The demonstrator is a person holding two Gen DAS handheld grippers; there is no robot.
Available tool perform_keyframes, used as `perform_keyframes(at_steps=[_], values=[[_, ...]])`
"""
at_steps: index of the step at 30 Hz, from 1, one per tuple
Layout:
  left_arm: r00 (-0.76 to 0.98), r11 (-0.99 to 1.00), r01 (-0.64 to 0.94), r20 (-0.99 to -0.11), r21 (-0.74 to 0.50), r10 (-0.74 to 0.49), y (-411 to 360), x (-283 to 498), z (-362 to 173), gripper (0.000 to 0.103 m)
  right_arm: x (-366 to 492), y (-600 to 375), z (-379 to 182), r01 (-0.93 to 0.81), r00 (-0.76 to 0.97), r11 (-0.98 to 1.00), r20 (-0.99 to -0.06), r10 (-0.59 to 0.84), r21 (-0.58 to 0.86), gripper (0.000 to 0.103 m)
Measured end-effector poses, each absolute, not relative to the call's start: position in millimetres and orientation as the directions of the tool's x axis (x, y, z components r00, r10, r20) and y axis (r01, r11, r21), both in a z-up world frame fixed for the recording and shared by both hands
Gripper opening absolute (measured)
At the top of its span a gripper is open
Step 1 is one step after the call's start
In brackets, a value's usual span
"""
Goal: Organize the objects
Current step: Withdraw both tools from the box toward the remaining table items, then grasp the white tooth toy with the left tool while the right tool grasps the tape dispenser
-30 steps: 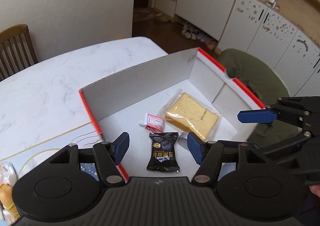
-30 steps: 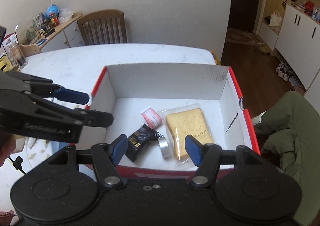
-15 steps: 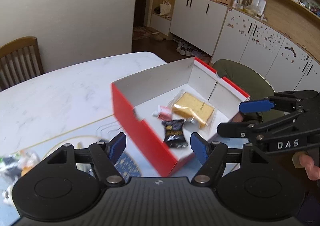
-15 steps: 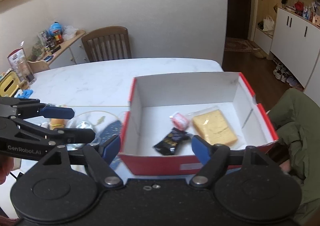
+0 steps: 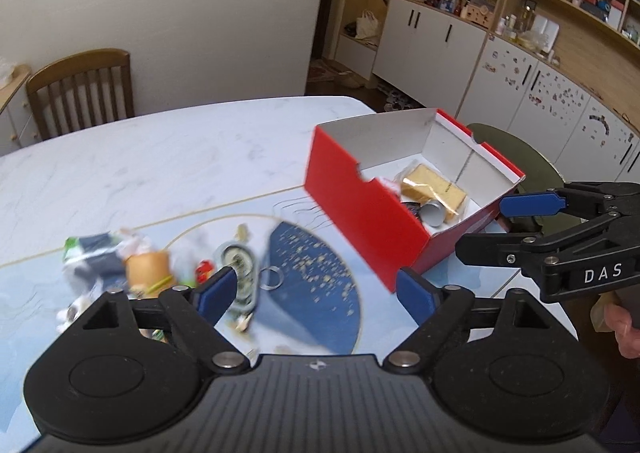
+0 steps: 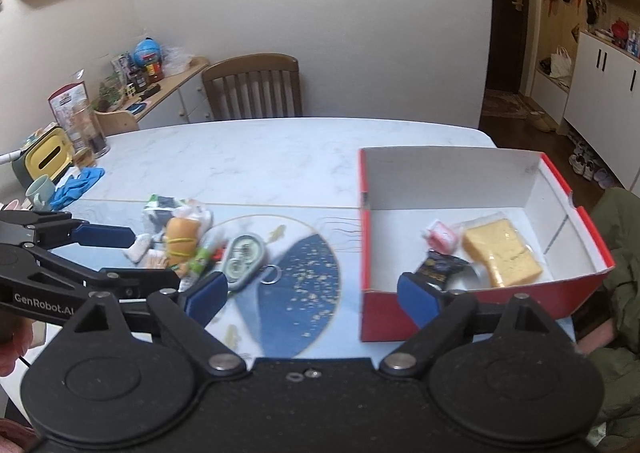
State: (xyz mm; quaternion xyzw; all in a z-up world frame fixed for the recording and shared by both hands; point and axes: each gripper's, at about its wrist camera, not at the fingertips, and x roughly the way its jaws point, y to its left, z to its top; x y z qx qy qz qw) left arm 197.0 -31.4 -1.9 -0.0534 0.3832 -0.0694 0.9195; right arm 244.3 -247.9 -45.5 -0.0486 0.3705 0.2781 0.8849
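Note:
A red box (image 6: pixel 460 311) with a white inside stands on the right of the table. In it lie a wrapped yellow cake (image 6: pixel 500 249), a black snack packet (image 6: pixel 440 267), a small pink packet (image 6: pixel 440 235) and a silver tin (image 5: pixel 434 213). A blurred pile of loose items (image 6: pixel 182 237) and an oval grey-green tin (image 6: pixel 244 259) lie on the mat to the left. My left gripper (image 5: pixel 316 293) hangs above the mat, jaws opening, nothing between them. My right gripper (image 6: pixel 312 297) is near the box's front left corner, jaws also opening and empty.
A blue and white mat (image 6: pixel 304 285) covers the near table. A mug (image 6: pixel 40 191), a blue cloth (image 6: pixel 78 183) and a yellow box (image 6: pixel 48 153) sit at the far left edge. A wooden chair (image 6: pixel 252 89) stands behind the table, and a green jacket (image 6: pixel 624 237) lies right of the box.
Both grippers have drawn back from over the box and swung left, so the box now sits to the right. The pile of loose items has come into view. Both pairs of jaws have widened.

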Motion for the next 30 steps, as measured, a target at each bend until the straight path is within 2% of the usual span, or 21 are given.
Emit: perform_keyframes(at_steps=[1, 4, 9, 16, 25, 30], values=[[0.696, 0.985, 0.074, -0.699, -0.154, -0.162, -25.4, 193.1, -2.7, 0.088, 241.8, -243.8, -46.0, -0.529, 0.571, 0.840, -0.682, 0.456, 0.119, 0.092], [0.692, 0.983, 0.038, -0.705, -0.178, -0.155, -6.5, 182.6, -6.8, 0.100, 237.5, -232.3, -48.7, -0.530, 0.566, 0.839, -0.686, 0.457, 0.122, 0.092], [0.723, 0.977, -0.011, -0.677, -0.211, -0.139, 27.9, 164.6, -14.8, 0.103, 233.2, -214.4, -55.4, -0.527, 0.560, 0.841, -0.696, 0.449, 0.119, 0.092], [0.753, 0.983, -0.062, -0.654, -0.173, -0.067, 70.4, 142.3, -24.6, 0.103, 237.7, -191.8, -66.0, -0.514, 0.553, 0.850, -0.713, 0.431, 0.115, 0.092], [0.746, 0.989, -0.145, -0.661, -0.034, 0.086, 114.2, 138.5, -50.3, 0.103, 249.9, -159.6, -87.0, -0.507, 0.549, 0.858, -0.738, 0.392, 0.079, 0.092], [0.732, 0.983, -0.181, -0.672, -0.030, 0.115, 132.3, 150.5, -67.9, 0.103, 259.8, -144.5, -101.3, -0.506, 0.541, 0.861, -0.755, 0.371, 0.060, 0.092]])
